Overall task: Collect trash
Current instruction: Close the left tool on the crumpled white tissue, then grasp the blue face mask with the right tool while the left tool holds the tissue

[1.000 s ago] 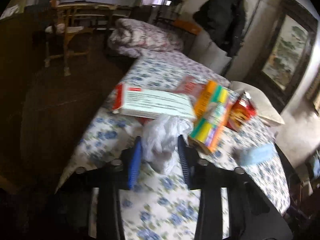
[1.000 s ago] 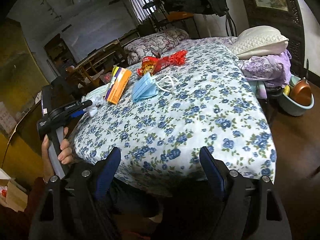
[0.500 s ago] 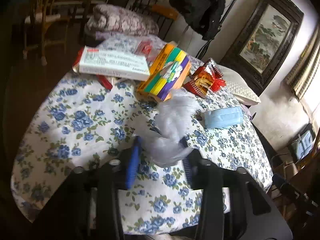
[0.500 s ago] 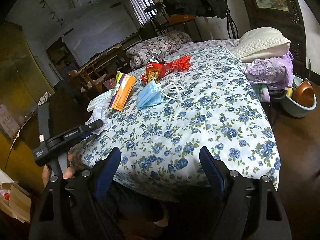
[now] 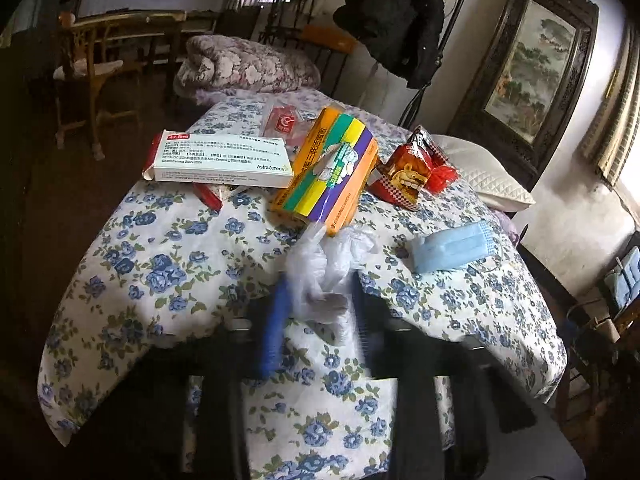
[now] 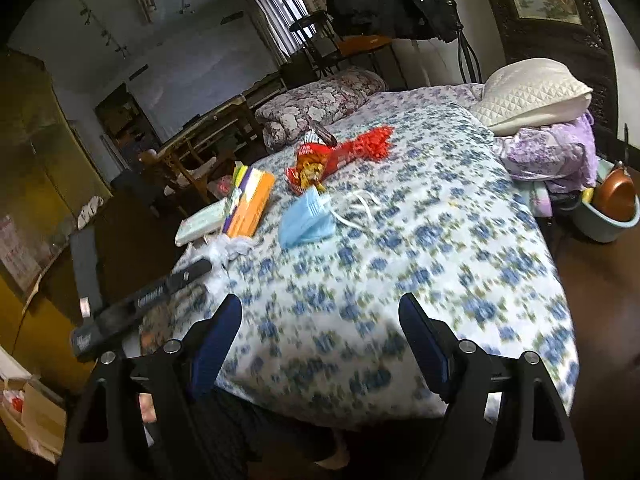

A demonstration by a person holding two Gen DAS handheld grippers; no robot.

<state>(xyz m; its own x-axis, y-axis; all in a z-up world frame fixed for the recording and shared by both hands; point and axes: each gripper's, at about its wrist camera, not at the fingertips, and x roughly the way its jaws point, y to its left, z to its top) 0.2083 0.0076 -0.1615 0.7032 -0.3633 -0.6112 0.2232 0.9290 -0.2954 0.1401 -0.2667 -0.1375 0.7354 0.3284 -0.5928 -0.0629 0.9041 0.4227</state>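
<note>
A crumpled white plastic bag (image 5: 320, 268) sits between the blue pads of my left gripper (image 5: 318, 296), whose jaws are closing on it just above the floral tablecloth (image 5: 160, 264). Beyond it lie a white medicine box (image 5: 220, 160), a rainbow-striped carton (image 5: 328, 172), a red snack packet (image 5: 408, 172) and a blue face mask (image 5: 452, 248). In the right wrist view the left gripper (image 6: 200, 270) reaches in from the left with the plastic bag (image 6: 230, 248) at its tip. My right gripper (image 6: 320, 308) hangs open and empty over the table's near edge.
A small red sachet (image 5: 284, 122) lies behind the boxes. A white pillow (image 6: 532, 92) and purple cloth (image 6: 552, 156) sit at the table's far right. A basin with a copper pot (image 6: 612, 208) stands on the floor, and a wooden chair (image 5: 92, 72) to the left.
The left gripper swung right and drew the plastic bag back from the boxes toward the table's near side. The right gripper moved in over the table edge, still open.
</note>
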